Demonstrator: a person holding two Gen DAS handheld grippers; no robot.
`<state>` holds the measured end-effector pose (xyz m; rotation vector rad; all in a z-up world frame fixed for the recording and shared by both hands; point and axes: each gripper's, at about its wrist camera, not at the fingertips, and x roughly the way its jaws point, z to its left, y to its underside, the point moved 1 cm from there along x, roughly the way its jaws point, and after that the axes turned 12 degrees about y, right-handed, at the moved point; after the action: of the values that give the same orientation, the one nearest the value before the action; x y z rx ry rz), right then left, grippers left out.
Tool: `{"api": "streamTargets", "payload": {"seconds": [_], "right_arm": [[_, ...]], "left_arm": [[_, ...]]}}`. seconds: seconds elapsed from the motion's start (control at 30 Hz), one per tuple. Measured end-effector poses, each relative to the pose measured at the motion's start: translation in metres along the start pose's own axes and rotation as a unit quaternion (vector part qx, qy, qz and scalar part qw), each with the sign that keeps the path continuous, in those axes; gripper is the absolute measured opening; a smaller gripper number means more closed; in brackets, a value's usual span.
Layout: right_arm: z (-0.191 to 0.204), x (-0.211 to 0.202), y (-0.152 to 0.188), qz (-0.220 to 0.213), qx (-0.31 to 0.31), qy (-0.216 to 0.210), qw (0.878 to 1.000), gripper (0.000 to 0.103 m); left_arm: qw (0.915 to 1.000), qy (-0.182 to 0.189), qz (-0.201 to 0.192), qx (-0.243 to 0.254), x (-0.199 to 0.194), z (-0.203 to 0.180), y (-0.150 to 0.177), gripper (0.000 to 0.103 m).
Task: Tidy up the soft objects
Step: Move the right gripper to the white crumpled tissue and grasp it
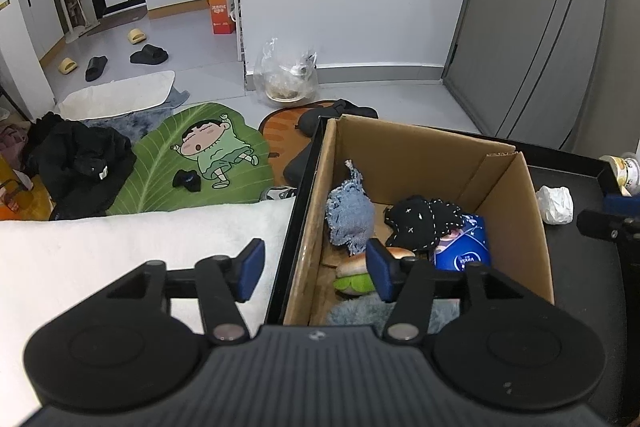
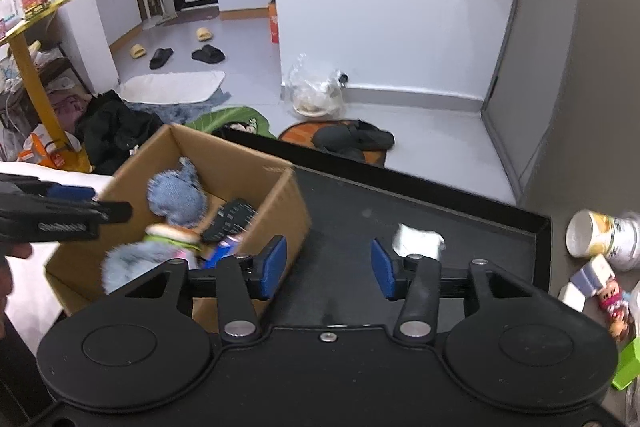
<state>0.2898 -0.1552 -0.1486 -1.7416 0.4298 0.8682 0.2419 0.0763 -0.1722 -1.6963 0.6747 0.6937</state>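
The left gripper (image 1: 314, 269) hides part of the burger plush (image 1: 352, 273) in the cardboard box (image 1: 516, 223), beside a frayed denim toy (image 1: 349, 215). Both it and the right gripper (image 2: 328, 267) have jaws spread, nothing between them.

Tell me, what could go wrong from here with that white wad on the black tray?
The crumpled white wad lies just past the right tongs, whose jaws stand open and empty. It looks light, so the tips might nudge it across the black tray rather than catch it. The cardboard box already holds several soft things, and the left tongs hover open at its rim, so both tools could crowd each other there.
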Motion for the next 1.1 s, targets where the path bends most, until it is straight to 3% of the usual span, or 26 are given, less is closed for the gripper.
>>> {"api": "streamTargets", "payload": {"seconds": [0.17,0.33,0.43,0.47,1.1], "right_arm": [[-0.011,0.017,0.011,0.006,0.036,0.001,0.999,0.048],[-0.023,0.033,0.015,0.01,0.057,0.016,0.998,0.05],[-0.031,0.044,0.017,0.016,0.071,0.027,0.997,0.068],[-0.033,0.047,0.017,0.015,0.071,0.028,0.997,0.069],[-0.037,0.078,0.019,0.012,0.065,0.057,0.996,0.069]], "left_arm": [[0.9999,-0.009,-0.003,0.005,0.001,-0.001,-0.001,0.064],[0.9999,-0.012,-0.003,0.01,0.004,-0.005,-0.002,0.065],[0.9997,-0.017,-0.004,0.017,0.006,-0.007,-0.002,0.066],[0.9997,-0.018,-0.003,0.019,0.007,-0.008,-0.003,0.066],[0.9984,-0.024,0.013,0.048,0.023,-0.02,0.0,0.067]]}}
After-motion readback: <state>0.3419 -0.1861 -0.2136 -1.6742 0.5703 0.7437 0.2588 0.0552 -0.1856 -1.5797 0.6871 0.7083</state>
